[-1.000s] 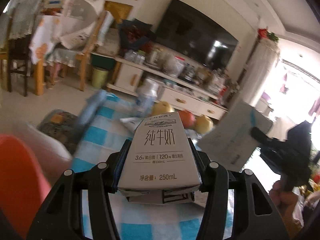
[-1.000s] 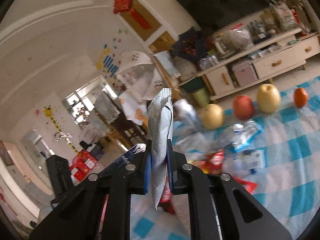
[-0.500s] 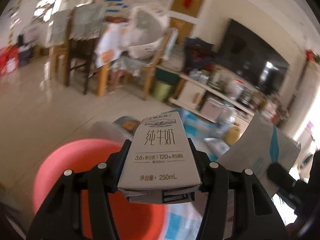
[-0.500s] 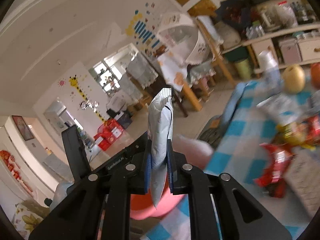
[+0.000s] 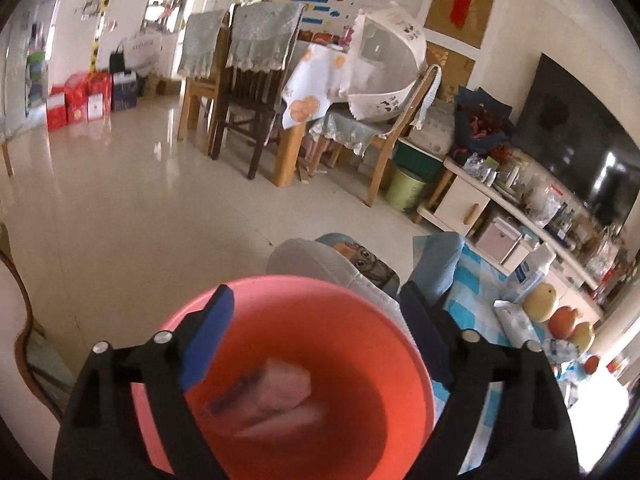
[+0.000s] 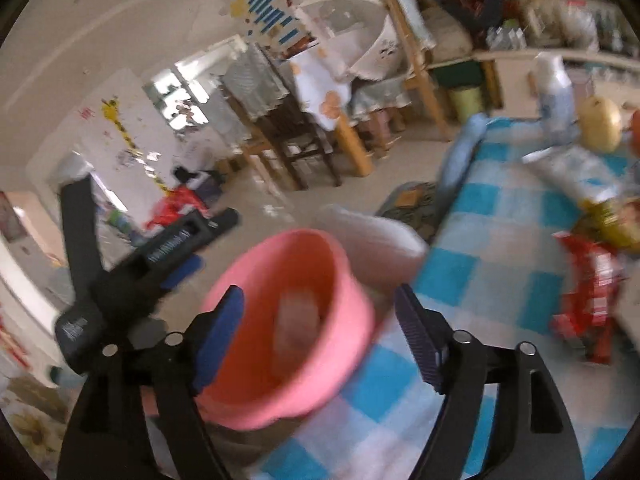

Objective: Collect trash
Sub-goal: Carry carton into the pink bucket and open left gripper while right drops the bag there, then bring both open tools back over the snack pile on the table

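Both grippers are opening over the pink bucket [image 5: 288,380] — left gripper [image 5: 316,344] and right gripper [image 6: 320,340] now hold nothing. The milk carton [image 5: 272,396] they carried a moment ago lies inside; more wrappers [image 6: 588,280] wait on the checked cloth [image 6: 480,240].

The left gripper [image 5: 316,328] is showing a black plastic frame at the bottom of its own view, with two angular fingers running up the picture. Blue pads [image 5: 208,336] are lining the inner faces, and round silver screw heads are sitting on the knuckles. The right gripper [image 6: 320,328] is showing the same black frame, silver screws and ribbed blue pads [image 6: 218,334]. At the left of the right view, the left gripper's black body is bearing white lettering, too blurred to read.
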`<action>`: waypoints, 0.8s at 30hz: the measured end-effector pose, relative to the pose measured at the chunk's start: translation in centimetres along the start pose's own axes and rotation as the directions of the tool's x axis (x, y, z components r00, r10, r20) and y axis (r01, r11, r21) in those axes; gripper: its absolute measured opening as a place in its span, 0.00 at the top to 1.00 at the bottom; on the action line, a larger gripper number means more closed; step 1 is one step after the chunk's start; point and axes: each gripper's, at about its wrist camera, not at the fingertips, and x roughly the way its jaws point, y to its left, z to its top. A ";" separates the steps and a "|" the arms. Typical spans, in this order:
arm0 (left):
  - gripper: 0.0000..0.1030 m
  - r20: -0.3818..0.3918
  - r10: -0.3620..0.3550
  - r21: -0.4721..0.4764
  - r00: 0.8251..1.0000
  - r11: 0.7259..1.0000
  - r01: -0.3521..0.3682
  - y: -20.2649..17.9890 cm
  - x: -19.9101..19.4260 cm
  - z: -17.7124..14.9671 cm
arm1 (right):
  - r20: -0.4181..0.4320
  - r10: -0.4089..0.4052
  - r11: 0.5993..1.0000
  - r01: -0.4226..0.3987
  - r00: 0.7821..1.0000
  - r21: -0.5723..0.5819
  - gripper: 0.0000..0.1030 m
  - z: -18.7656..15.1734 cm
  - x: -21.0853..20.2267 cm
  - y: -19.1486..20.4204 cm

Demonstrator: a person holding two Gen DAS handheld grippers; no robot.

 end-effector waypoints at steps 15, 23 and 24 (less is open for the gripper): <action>0.08 0.086 0.022 0.308 0.996 0.950 -0.048 -9.1 -1.9 -1.8 | 0.012 -0.221 0.975 0.221 0.975 -0.023 0.09 -1.3 -6.4 -5.5; 0.07 0.096 -0.004 0.372 0.995 0.928 -0.032 -12.5 -2.4 -3.0 | 0.041 -0.280 0.959 0.281 0.959 -0.033 0.08 -2.0 -8.8 -6.9; 0.07 0.096 -0.007 0.372 0.995 0.928 -0.029 -12.8 -2.5 -3.2 | 0.045 -0.283 0.958 0.285 0.958 -0.036 0.08 -2.1 -9.1 -7.0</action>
